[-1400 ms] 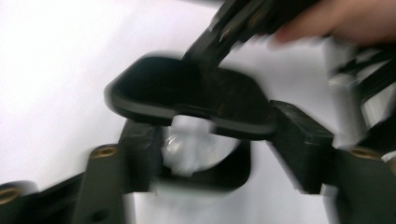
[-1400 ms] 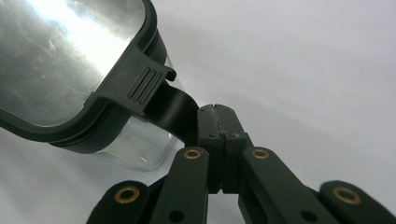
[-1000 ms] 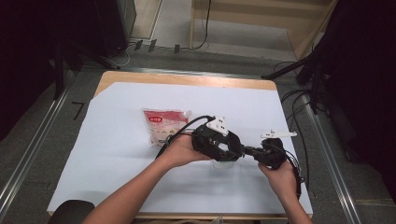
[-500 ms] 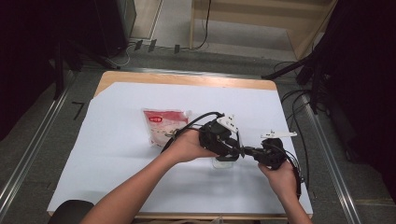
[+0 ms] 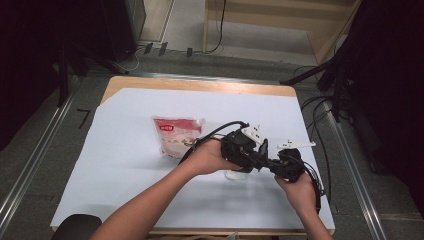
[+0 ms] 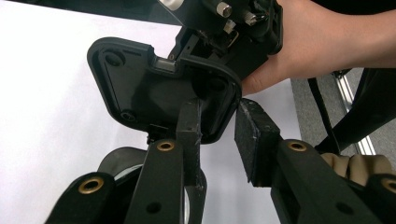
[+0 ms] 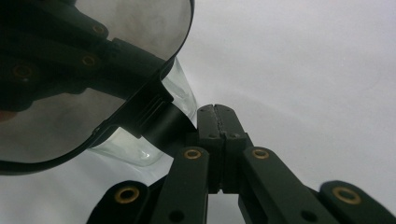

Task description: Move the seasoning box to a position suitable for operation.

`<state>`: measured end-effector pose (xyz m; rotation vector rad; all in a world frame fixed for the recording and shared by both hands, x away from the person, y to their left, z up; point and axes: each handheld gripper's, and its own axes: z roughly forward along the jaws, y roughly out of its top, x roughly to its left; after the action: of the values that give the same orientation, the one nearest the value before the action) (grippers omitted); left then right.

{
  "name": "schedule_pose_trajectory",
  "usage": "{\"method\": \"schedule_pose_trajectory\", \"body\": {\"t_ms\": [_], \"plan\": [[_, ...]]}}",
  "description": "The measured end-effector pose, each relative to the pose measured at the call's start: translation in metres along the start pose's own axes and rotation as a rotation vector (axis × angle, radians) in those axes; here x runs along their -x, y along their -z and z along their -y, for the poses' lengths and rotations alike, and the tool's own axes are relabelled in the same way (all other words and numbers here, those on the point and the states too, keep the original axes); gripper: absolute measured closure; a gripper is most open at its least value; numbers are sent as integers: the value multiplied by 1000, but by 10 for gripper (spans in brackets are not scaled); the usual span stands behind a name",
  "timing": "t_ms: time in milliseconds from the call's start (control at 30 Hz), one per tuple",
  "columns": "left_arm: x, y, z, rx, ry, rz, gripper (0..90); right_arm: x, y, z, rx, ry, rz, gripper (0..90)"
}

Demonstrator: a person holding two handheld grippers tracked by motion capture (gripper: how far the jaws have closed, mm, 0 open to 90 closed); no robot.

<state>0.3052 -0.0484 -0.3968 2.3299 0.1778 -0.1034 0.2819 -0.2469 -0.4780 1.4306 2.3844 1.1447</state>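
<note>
**High view.** The person's two hands meet over the right half of the white surface [image 5: 125, 190]. The left gripper [image 5: 264, 159] and right gripper [image 5: 274, 164] point at each other, tips almost touching. A clear glass [image 5: 235, 175] stands on the surface directly beneath the left fingers. A red-and-white pouch [image 5: 177, 135] lies well behind the left hand [image 5: 210, 157], apart from both sets of fingers. The step in hand appears to be lining up a grasp above the glass; no hold on it is visible.

**Left gripper view.** The left gripper [image 6: 217, 112] has its fingers [image 6: 254, 135] partly open; they have just been closing. A corner of the right gripper's black housing [image 6: 159, 88] sits in the gap, with daylight beside it, so nothing is clamped. The right hand [image 6: 317, 42] is beyond the fingertips. A round rim low and to the left of the fingers [image 6: 121, 163] is probably the glass, though it is too hidden to confirm.

**Right gripper view.** The right gripper [image 7: 215, 114] has its fingers pressed fully together with nothing between them. Their tips rest against a black part of the left gripper. The glass [image 7: 140, 144] stands just to the left of the tips and below that part, upright on the surface.

**Next move (judgement).** The two tools must separate first. One set of fingers must then open wider than the glass and descend around its wall. Closing now would pinch the other tool and might knock the glass over.
</note>
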Motion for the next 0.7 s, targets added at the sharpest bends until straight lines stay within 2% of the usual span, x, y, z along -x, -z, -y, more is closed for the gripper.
{"method": "schedule_pose_trajectory", "body": {"t_ms": [400,700], "plan": [[3,-9,-3,-19,0,-10,720,1,2,1,6,-4,-7,900],[-2,7,9,-1,40,-13,699,-1,8,3,15,-11,-8,900]]}}
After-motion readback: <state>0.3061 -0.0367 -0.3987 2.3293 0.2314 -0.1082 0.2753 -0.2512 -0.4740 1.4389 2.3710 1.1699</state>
